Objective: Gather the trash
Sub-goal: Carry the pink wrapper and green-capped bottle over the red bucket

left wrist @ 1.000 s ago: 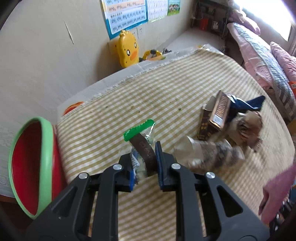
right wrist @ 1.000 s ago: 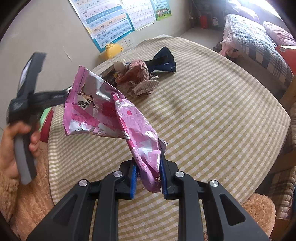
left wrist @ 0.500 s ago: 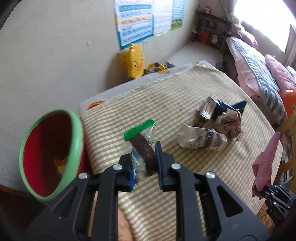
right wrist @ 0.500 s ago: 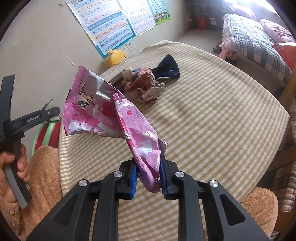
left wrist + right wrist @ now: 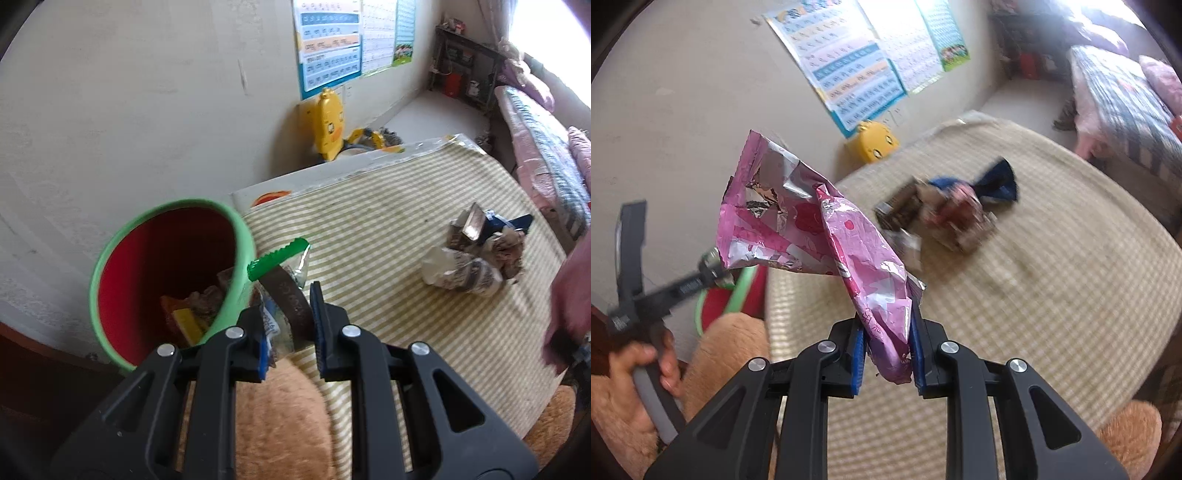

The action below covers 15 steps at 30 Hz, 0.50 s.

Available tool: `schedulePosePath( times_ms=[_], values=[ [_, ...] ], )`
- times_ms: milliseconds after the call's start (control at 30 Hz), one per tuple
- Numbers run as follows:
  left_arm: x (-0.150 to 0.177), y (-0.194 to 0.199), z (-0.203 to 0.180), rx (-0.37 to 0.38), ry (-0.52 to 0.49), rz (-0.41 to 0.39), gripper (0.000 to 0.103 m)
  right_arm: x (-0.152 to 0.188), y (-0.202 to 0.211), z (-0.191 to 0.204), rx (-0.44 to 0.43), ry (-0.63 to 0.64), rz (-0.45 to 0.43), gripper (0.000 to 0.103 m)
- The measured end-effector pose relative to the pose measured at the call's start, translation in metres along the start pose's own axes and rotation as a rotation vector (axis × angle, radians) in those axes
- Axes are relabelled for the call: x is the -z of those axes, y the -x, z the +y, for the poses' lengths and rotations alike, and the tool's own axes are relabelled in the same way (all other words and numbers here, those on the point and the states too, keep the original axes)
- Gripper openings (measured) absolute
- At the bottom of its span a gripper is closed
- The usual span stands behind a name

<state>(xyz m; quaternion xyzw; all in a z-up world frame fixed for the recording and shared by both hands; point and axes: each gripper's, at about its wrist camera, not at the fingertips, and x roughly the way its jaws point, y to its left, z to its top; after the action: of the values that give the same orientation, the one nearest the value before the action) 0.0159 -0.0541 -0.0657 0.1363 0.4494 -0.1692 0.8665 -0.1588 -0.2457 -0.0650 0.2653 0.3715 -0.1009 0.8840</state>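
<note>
The left gripper (image 5: 289,325) pinches a small clear snack packet with a serrated green top strip and a brown band (image 5: 284,284) between its blue-padded fingers (image 5: 318,321), holding it just beside the green rim of a red plastic bin (image 5: 236,258) that stands at the table's edge. Inside the bin lie a few wrappers, among them one in orange and yellow (image 5: 183,319).

The right gripper (image 5: 888,350) is clamped on the lower end of a crumpled pink foil wrapper with a silver lining (image 5: 812,232), which stands up tall above the fingers.

More litter sits well apart on the round table covered in a tan-and-white checked cloth (image 5: 388,229): a crushed clear plastic bottle (image 5: 461,273), a brown carton (image 5: 467,230), a dark blue wrapper (image 5: 997,182) and a wad of crumpled paper (image 5: 508,249), all bunched together. In the right wrist view, which is blurred, the person's left hand (image 5: 639,373) grips the other tool's handle. A yellow duck-shaped toy (image 5: 330,123) stands by the wall under a blue chart poster (image 5: 328,44).
</note>
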Motion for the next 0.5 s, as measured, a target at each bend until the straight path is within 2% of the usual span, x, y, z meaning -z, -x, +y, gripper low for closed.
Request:
schedulePosePath(
  times_ms=[133,300,500],
  values=[
    [0.003,-0.005,0.014,-0.020,0.051,0.043,0.018,-0.019,-0.003,0.022,-0.033,0.048,-0.039,0.019],
    [0.005,-0.003,0.019,-0.077,0.035,0.037,0.018,-0.034,-0.003,0.039,-0.065,0.089,-0.070,0.019],
    [0.005,-0.005,0.026,-0.085,0.062,0.057,0.018,-0.039,-0.006,0.061,-0.098,0.139,-0.070,0.019]
  ],
)
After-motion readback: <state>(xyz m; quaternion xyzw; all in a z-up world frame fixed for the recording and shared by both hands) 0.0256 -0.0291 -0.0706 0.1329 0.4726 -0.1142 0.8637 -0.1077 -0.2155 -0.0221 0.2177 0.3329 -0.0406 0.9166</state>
